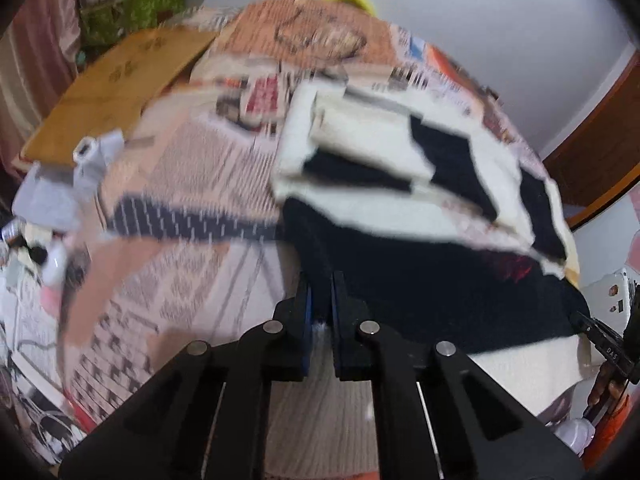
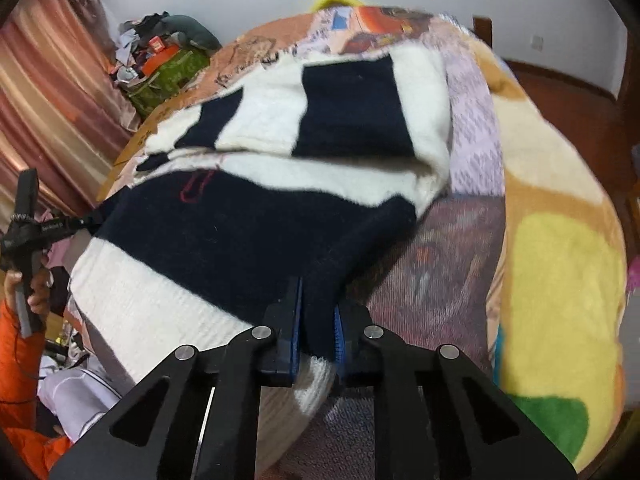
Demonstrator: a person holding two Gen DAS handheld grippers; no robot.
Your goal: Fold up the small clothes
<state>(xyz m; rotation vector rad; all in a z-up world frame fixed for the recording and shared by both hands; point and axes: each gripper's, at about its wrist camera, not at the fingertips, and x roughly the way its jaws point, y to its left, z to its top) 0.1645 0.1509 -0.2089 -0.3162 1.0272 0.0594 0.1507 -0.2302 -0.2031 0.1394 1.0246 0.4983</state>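
Observation:
A navy and white striped knit sweater (image 1: 420, 280) lies on a patterned blanket on the bed, its sleeves laid across the body. My left gripper (image 1: 320, 296) is shut on the sweater's near hem at its left side. In the right wrist view the same sweater (image 2: 224, 232) shows a small red emblem, and my right gripper (image 2: 318, 304) is shut on the hem at its right corner. Both corners are lifted a little off the bed. The left wrist view is blurred by motion.
A wooden board (image 1: 116, 84) and a green box (image 1: 132, 8) lie at the far left. Small white garments (image 1: 64, 184) sit left of the sweater. A yellow and orange fleece blanket (image 2: 560, 264) covers the bed to the right. Striped curtains (image 2: 52, 92) hang at left.

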